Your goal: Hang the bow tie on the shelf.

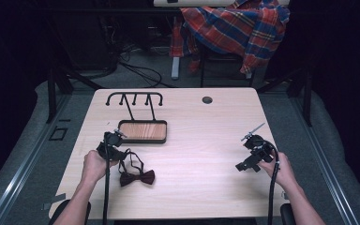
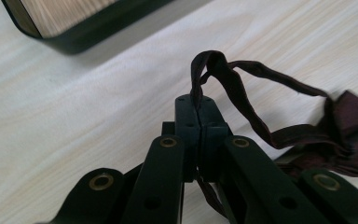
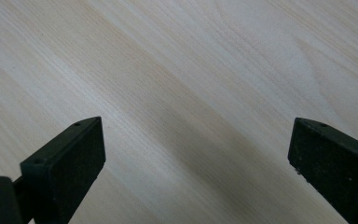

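At the bottom of the high view, two forearms come in over the near edge of the pale wooden worktop (image 1: 201, 140). In the lower left, the left gripper (image 1: 114, 149) is held by the person's left hand (image 1: 93, 165); its jaws are pressed together on the dark strap (image 2: 242, 98) of a maroon bow tie (image 1: 137, 178). In the left gripper view the strap loops up out of the closed jaws and runs off to the right, where the bow itself lies blurred at the frame's right edge. In the high view the bow lies flat on the worktop just right of that hand, its strap looped up toward the gripper.

In the lower right, the right gripper (image 1: 248, 161) is held in the right hand (image 1: 281, 169), well apart from the bow tie; its jaws are spread wide over bare wood.

Farther up, left of centre, a black stand with a wooden tray base (image 1: 143, 131) and a hooked rail (image 1: 134, 96) sits just beyond the left gripper. Near the far edge is a small round grommet hole (image 1: 207, 100). Past the worktop, at the top of the frame, a red and blue plaid shirt (image 1: 234, 26) hangs over a chair.
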Demonstrator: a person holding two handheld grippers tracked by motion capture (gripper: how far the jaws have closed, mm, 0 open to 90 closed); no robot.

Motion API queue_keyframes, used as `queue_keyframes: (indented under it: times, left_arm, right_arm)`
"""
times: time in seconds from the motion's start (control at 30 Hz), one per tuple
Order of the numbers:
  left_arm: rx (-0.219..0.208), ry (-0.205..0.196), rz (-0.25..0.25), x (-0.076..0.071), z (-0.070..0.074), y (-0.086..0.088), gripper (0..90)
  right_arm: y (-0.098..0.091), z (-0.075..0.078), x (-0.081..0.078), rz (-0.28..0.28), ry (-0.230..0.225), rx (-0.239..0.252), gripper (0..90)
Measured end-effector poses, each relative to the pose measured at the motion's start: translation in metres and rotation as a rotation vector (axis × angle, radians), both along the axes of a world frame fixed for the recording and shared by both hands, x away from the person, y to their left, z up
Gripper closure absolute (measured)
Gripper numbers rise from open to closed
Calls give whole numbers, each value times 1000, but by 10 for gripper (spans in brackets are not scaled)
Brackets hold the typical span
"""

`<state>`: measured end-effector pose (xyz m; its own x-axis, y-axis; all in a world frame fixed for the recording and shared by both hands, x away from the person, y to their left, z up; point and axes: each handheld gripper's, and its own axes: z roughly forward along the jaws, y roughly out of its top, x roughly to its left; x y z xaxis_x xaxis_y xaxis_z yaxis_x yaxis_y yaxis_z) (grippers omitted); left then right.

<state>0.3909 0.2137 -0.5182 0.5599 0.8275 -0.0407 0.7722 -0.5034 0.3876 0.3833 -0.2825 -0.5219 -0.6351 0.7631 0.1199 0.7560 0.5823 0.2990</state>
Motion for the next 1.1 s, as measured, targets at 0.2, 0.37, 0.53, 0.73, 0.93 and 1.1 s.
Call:
queue_keyframes:
  times: [0.2,0.37,0.53,0.73,0.93,1.1]
  left_arm:
    - [-16,-40,-10,-6,9,3,889]
    - [-28,-72,-8,-10,15,7,889]
    - [-39,-110,3,-14,23,10,889]
    - [-65,-151,0,-20,34,11,890]
    - [-64,-190,12,-23,41,15,890]
    - [-58,-205,9,-25,44,16,890]
  right_arm:
    - [0,0,0,5,-5,-10,36]
    - [2,-2,-2,-19,-19,14,36]
    - [1,0,-1,13,-15,-9,35]
    - [1,0,-1,13,-15,-15,35]
    - [1,-1,1,25,-2,-23,35]
    - [1,0,0,20,-14,-22,35]
